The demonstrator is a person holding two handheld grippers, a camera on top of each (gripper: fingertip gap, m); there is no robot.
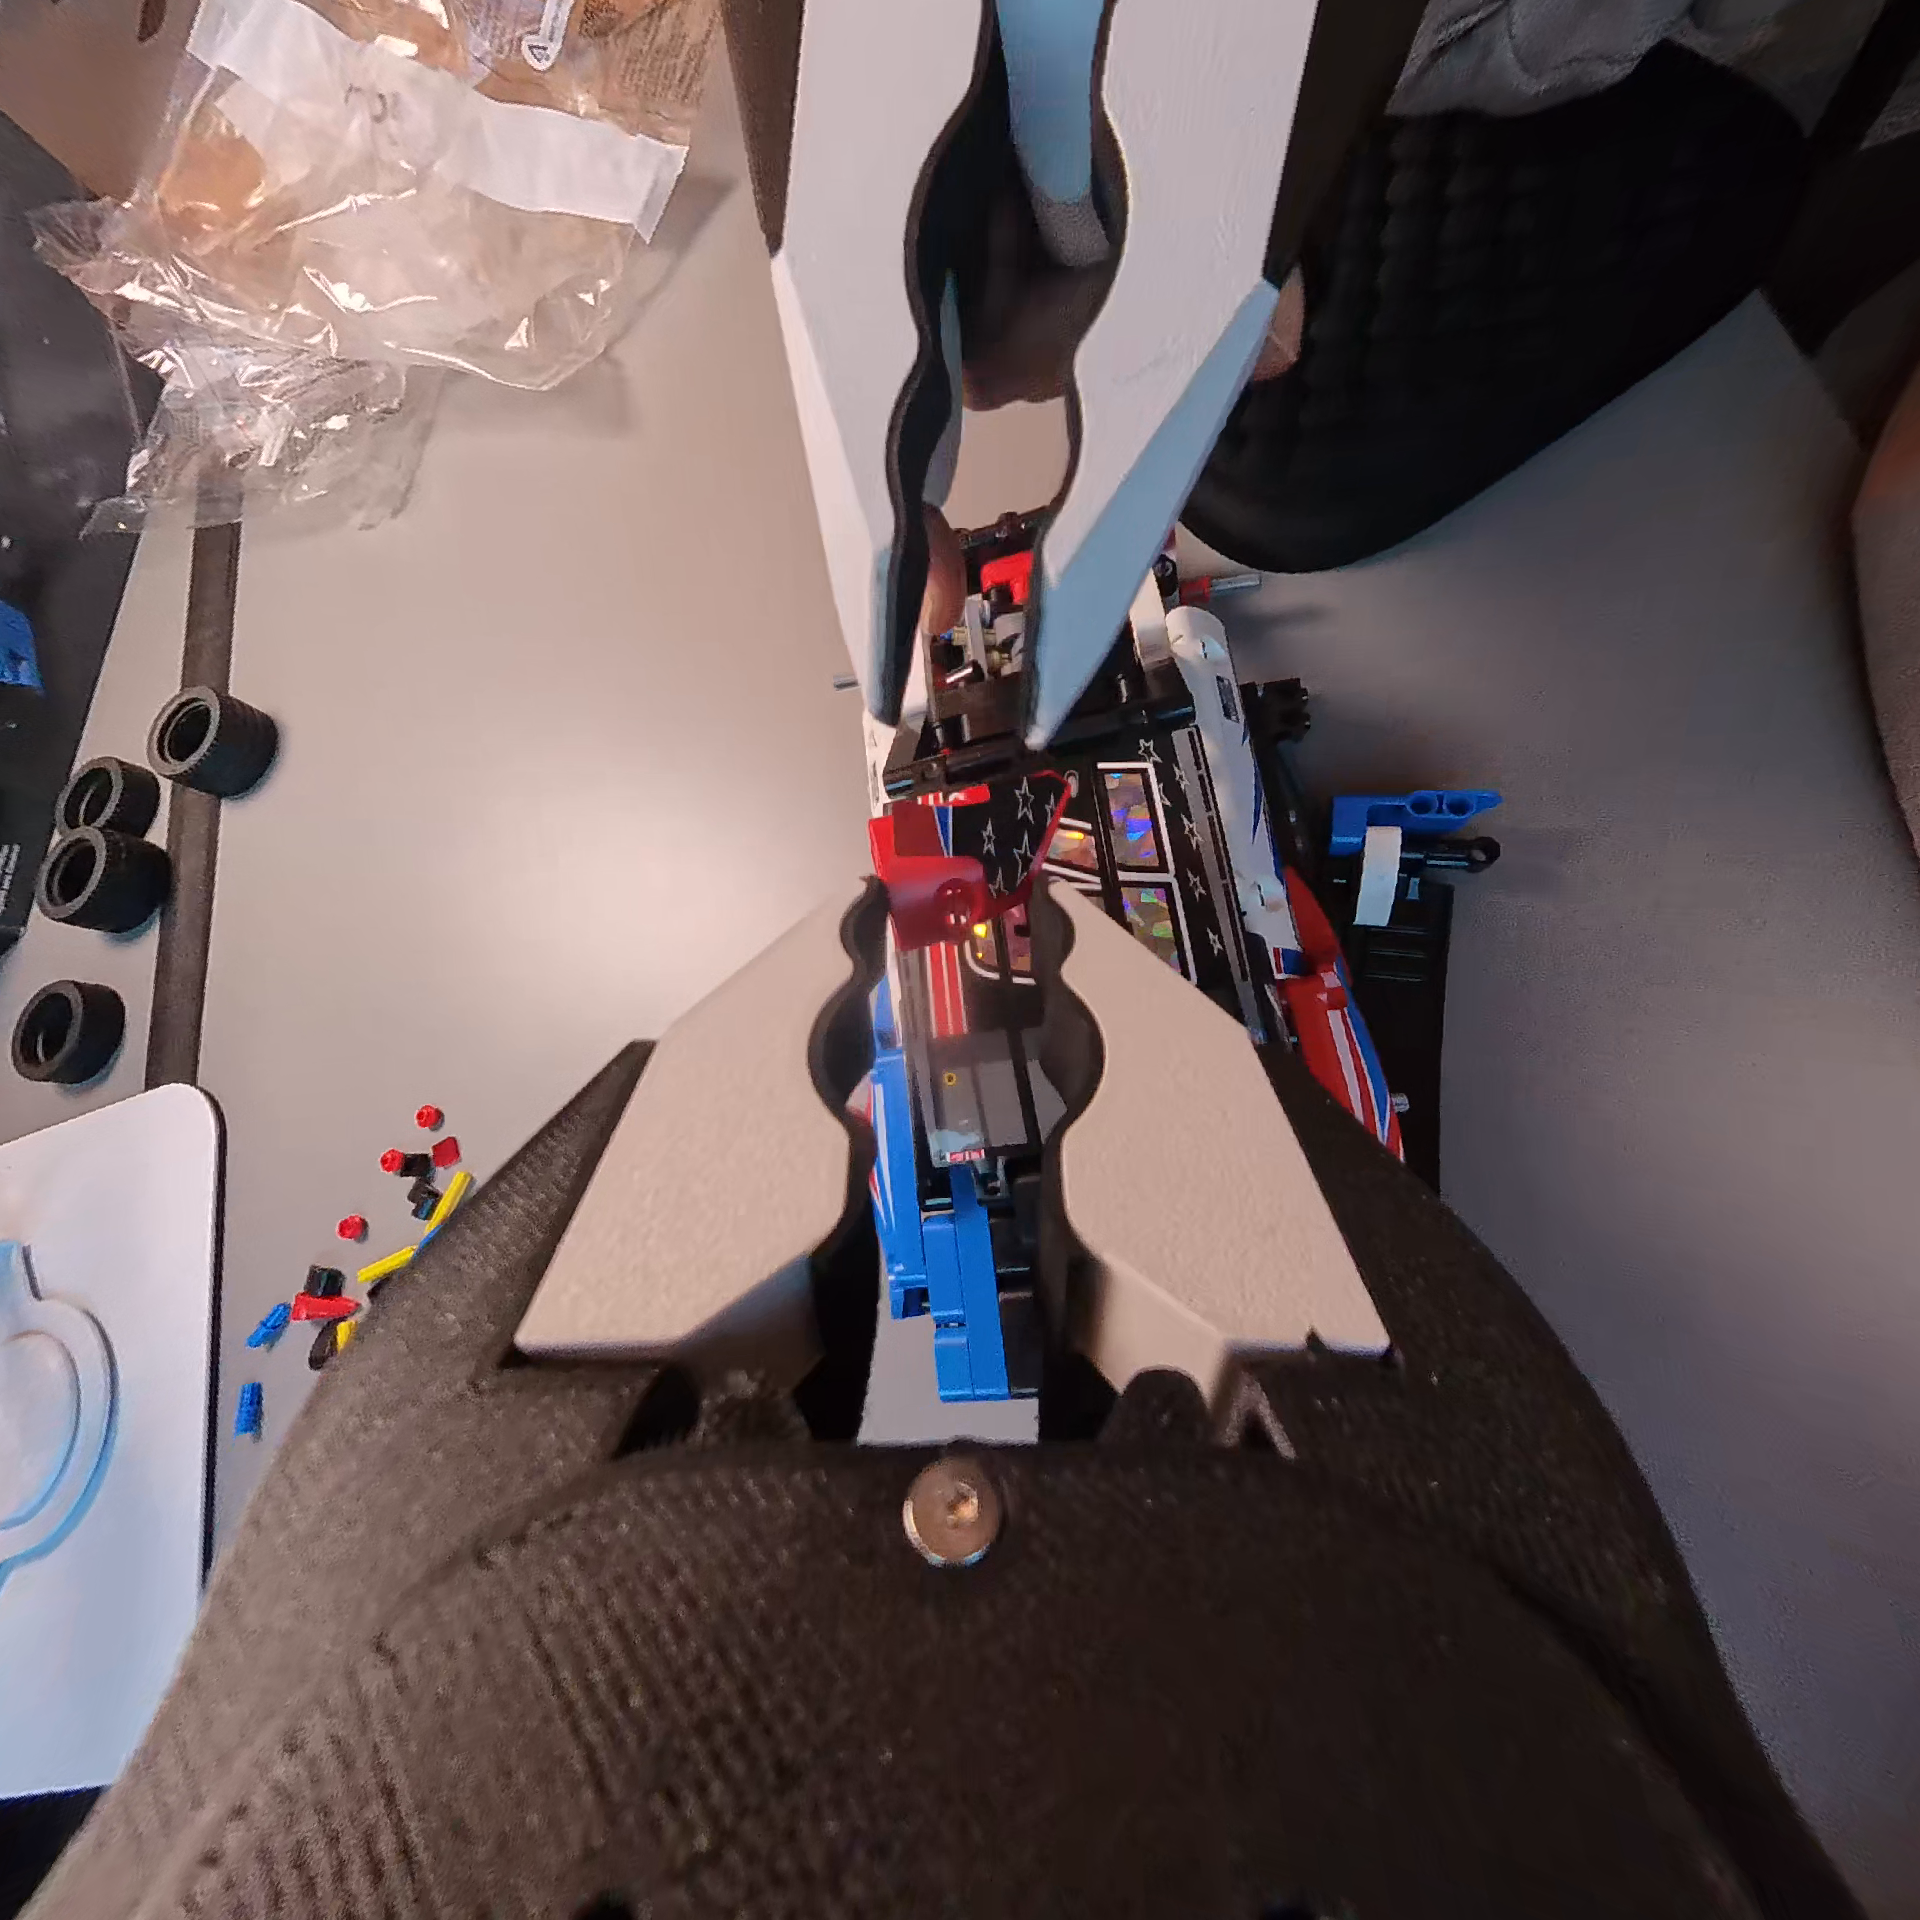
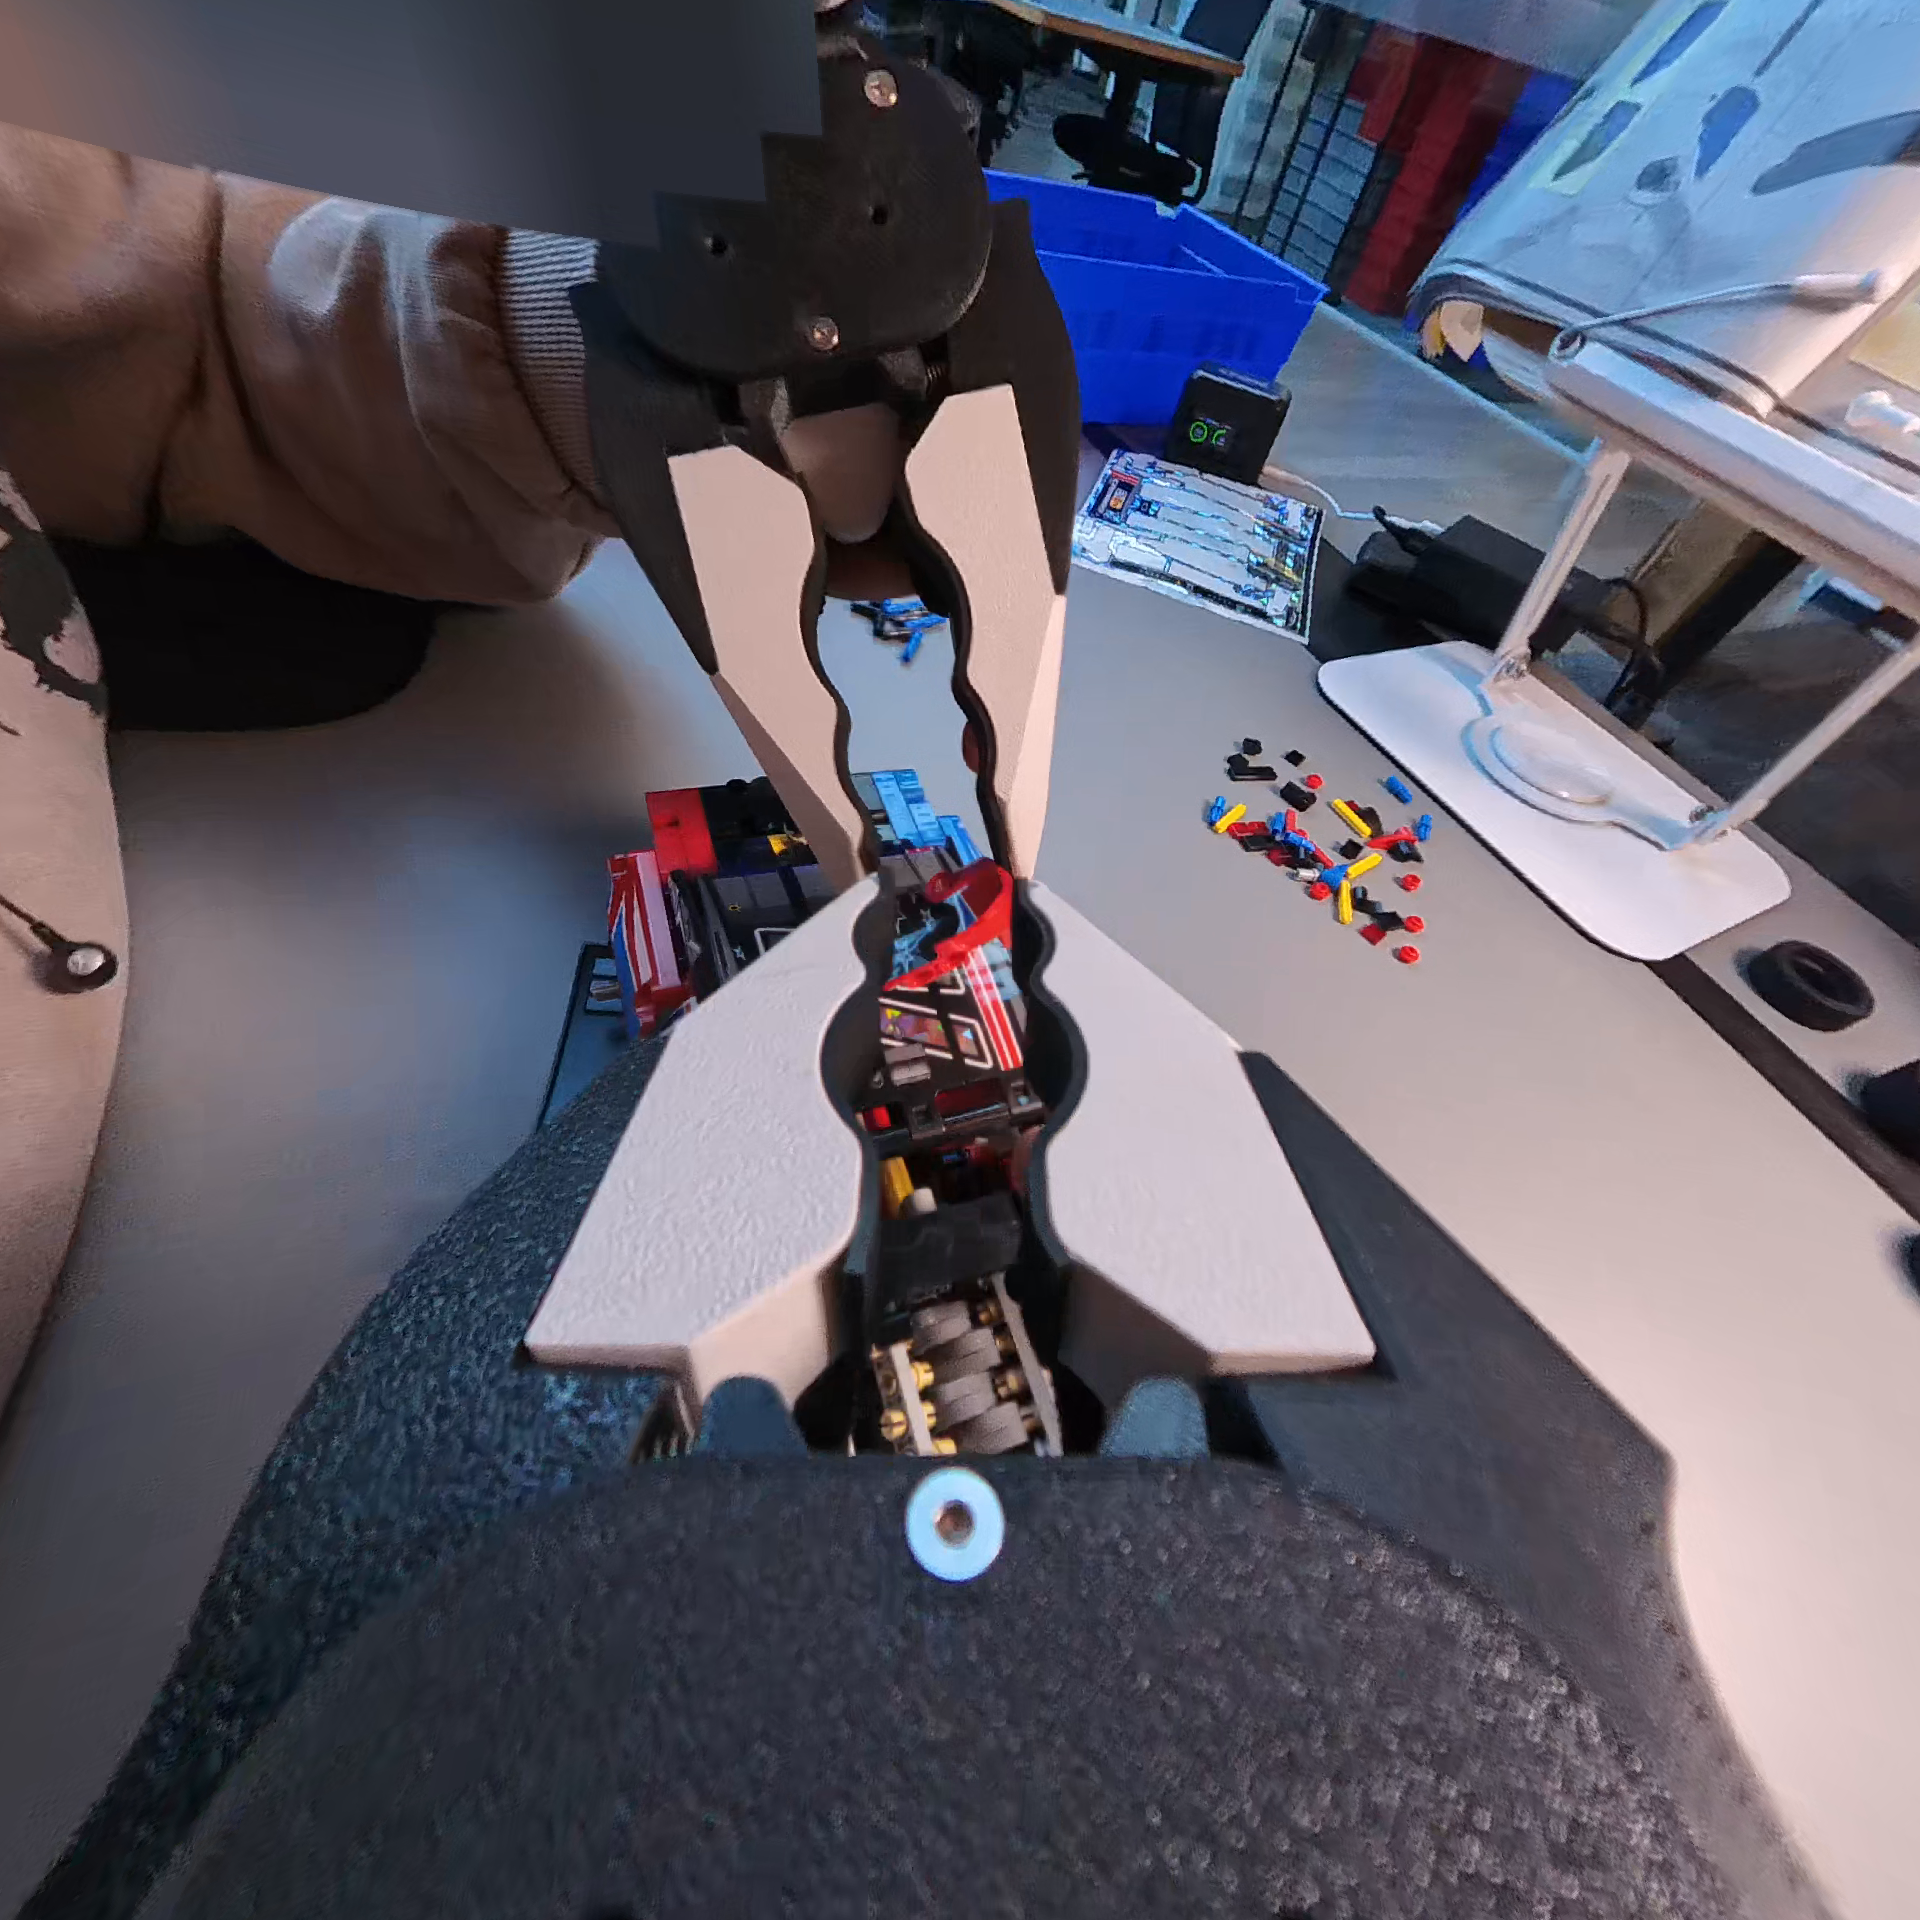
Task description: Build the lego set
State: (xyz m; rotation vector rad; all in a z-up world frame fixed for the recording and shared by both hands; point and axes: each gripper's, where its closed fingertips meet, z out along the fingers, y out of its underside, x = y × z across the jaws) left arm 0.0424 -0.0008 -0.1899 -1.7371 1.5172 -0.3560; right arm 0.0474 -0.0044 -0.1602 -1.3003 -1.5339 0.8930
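A black, red, white and blue lego car [image 1: 1143,831] with star stickers lies on the grey table; it also shows in the right wrist view [image 2: 665,925]. My left gripper [image 1: 961,899] is shut on a small red curved piece [image 1: 935,904] at the car's roof. The right wrist view shows this gripper [image 2: 935,868] coming in from above with the red piece [image 2: 966,914]. My right gripper [image 2: 954,885] is shut on the car's black rear frame. It faces the left gripper tip to tip and shows at the top of the left wrist view [image 1: 966,727].
Loose small pieces [image 1: 384,1247] [image 2: 1320,842] lie beside a white lamp base [image 2: 1558,810]. Several black tyres [image 1: 104,873] and empty plastic bags [image 1: 364,239] lie on the left. A blue and black sub-assembly [image 1: 1403,862] sits beside the car. A booklet [image 2: 1195,540] and a blue bin [image 2: 1143,281] are behind. Left and right tips are no more than a few centimetres apart.
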